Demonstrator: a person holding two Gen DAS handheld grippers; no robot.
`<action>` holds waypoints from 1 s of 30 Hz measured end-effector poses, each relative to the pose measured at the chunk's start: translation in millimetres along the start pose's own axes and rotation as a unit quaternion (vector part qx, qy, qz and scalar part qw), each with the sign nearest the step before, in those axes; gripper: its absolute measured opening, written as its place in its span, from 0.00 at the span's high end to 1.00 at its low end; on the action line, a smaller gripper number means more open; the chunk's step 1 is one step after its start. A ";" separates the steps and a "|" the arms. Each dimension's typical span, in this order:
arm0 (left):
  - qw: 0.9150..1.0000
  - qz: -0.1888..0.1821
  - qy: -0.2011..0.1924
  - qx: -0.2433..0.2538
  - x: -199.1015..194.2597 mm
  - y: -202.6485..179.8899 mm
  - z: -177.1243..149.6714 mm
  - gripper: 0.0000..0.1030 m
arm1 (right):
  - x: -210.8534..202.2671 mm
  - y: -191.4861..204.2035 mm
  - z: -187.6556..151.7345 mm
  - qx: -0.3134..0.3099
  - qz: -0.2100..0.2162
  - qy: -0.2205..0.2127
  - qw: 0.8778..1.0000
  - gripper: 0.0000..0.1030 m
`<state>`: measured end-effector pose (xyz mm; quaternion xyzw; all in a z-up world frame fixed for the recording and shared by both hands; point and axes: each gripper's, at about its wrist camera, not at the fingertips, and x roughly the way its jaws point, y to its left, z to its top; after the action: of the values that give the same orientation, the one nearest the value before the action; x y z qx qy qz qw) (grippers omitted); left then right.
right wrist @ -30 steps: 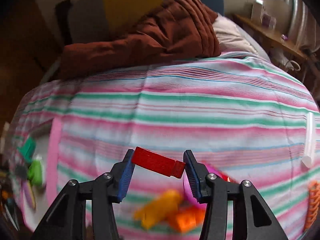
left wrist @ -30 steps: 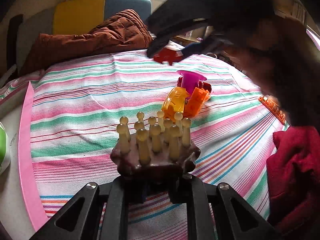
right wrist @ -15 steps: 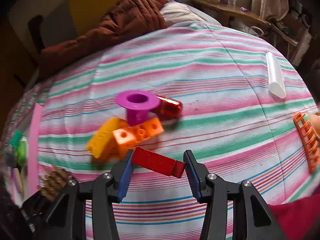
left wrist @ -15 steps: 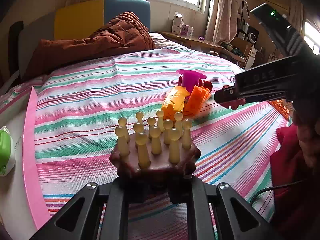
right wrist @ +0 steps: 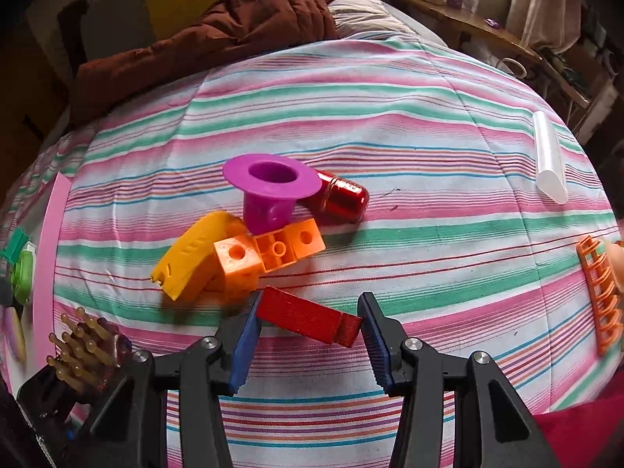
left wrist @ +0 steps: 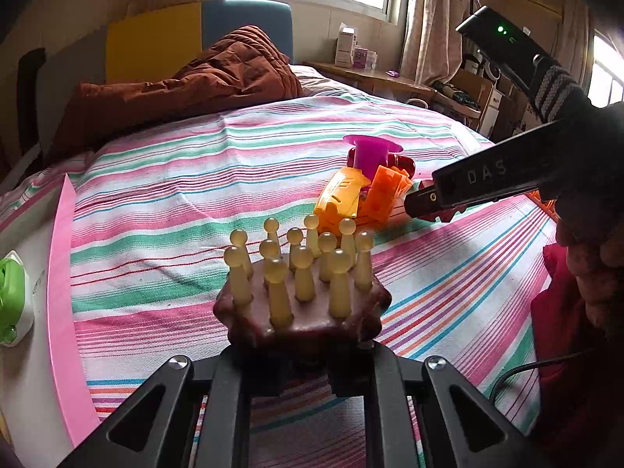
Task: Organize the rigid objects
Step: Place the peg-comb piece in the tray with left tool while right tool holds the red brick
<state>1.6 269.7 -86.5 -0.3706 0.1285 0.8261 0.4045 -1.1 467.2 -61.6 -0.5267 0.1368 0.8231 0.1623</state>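
Red block (right wrist: 308, 318): 1 of them, flat and oblong, held slantwise between the blue pads (right wrist: 245, 345) of the right gripper (right wrist: 310, 337), jaws part-closed on its two ends. It hangs just in front of the toy pile on the striped sheet (right wrist: 390, 117); can't tell if it touches the fabric.

Pile count, right wrist view: 1 purple funnel piece (right wrist: 271, 191), 1 red capsule (right wrist: 343, 197), 1 yellow curved piece (right wrist: 191, 253), and orange blocks (right wrist: 269, 251), looks like 2 joined, w/ poss. more underneath, hard to separate. Apart from the pile: 1 white tube (right wrist: 550, 156) far right, 1 orange ladder piece (right wrist: 600, 292) cut off by the frame edge.

Left gripper (left wrist: 308, 374): jaws narrow, clamped on the base of 1 brown peg brush (left wrist: 302, 308). Approx. 12 pale pegs stand up; the back ones overlap, so count is rough. Its underside is hidden behind the fingers.

Also 1 brown quilt (left wrist: 187, 82) at the head end, 1 green-white item (left wrist: 11, 300) at left, partly cut off, not identifiable.
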 end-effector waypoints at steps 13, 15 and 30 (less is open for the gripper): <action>1.000 0.000 -0.001 -0.001 -0.9 0.4 1.1 0.87 | 6.4 3.7 -2.0 -0.011 -0.004 0.010 1.000 0.51; 1.000 0.001 0.000 0.000 -0.8 0.5 1.4 0.87 | 5.9 4.4 -2.2 -0.012 -0.005 0.010 1.000 0.51; 1.000 0.000 0.016 -0.013 -9.0 -1.8 2.2 0.89 | 4.4 6.5 -3.1 -0.029 -0.011 0.007 1.000 0.51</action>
<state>5.5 266.9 -78.3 -0.3893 0.1247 0.8214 0.3977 -2.9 460.6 -66.5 -0.5382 0.1082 0.8212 0.1555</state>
